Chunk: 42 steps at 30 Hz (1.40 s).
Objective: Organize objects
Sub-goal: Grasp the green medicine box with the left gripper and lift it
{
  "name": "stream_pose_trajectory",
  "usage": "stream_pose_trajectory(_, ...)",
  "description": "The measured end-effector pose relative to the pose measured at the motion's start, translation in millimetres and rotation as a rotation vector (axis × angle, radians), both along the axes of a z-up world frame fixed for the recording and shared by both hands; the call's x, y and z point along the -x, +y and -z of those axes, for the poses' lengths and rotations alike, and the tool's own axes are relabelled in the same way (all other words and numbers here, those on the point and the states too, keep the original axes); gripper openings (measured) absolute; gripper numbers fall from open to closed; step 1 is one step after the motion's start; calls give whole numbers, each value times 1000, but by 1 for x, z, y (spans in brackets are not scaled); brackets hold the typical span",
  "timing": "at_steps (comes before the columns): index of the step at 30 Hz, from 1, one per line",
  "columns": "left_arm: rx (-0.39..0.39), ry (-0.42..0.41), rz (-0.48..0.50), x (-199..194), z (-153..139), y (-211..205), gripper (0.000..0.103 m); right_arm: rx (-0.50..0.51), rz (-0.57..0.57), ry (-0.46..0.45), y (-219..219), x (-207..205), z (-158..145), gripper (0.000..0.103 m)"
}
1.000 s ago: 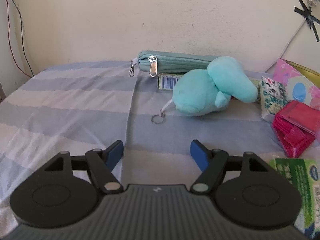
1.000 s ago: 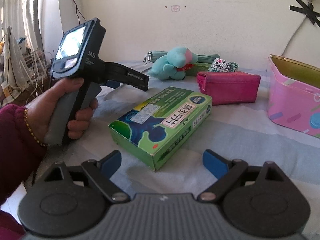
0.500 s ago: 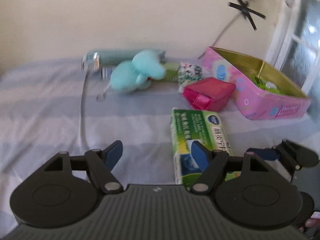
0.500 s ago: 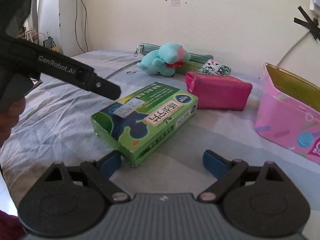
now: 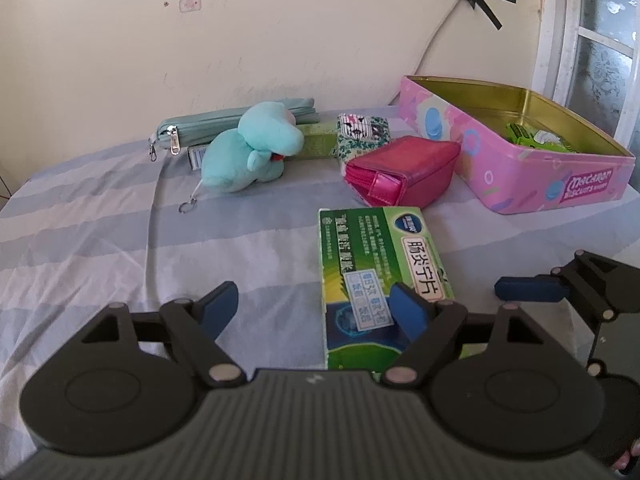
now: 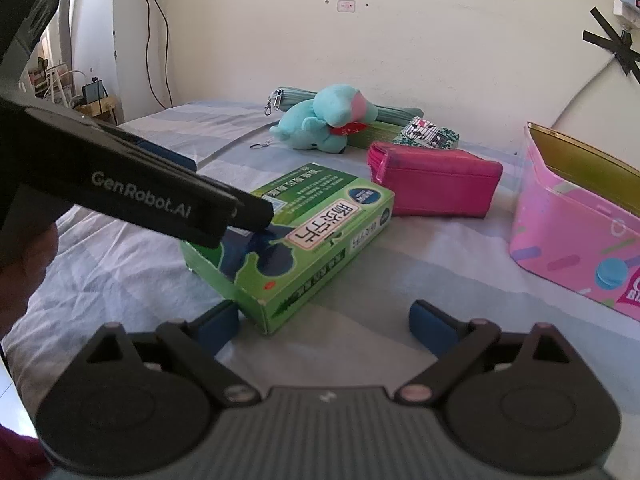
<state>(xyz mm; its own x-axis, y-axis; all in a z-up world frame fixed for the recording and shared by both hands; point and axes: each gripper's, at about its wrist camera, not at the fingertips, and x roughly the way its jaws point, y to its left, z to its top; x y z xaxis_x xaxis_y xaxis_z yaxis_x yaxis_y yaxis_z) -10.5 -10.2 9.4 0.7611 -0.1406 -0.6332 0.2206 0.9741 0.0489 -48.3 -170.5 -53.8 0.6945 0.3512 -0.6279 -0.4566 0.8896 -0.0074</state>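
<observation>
A green medicine box (image 5: 380,268) lies flat on the striped bedsheet; it also shows in the right wrist view (image 6: 304,244). My left gripper (image 5: 316,306) is open and empty, its right finger over the box's near end. My right gripper (image 6: 326,322) is open and empty, just in front of the box's near corner. A pink wallet (image 5: 402,176) (image 6: 434,188), a teal plush toy (image 5: 252,152) (image 6: 324,124), a patterned pouch (image 5: 362,130) and a teal pencil case (image 5: 224,122) lie behind. An open pink biscuit tin (image 5: 532,176) (image 6: 576,236) stands at the right.
The tin holds a green packet (image 5: 536,138). A flat green box (image 5: 316,142) lies behind the plush. The wall runs close behind the objects, and a window frame (image 5: 560,32) stands at the far right. The bed's edge drops off at the left (image 6: 24,320).
My left gripper has swung right from the plush toy to the green box. My right gripper has moved closer to the box. Both stay open.
</observation>
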Motion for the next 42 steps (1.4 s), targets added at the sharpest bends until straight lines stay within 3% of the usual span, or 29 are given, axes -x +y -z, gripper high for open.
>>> stream_pose_trajectory(5,23,14,-30,-4,1,2,84,6,-4,-6,1,0,0,96)
stream_pose_trajectory(11,153,66,-71,-9,3,18,75,22,-29,-18,13,1,-1,96)
stream_pose_trajectory(23,306,128,-27,-15,13,41,75,47,-37,-28,35,3,-1,96)
stream_pose_trajectory(42,360,146,9,-22,18,53,75,44,-67,-19,49,-10,0,95)
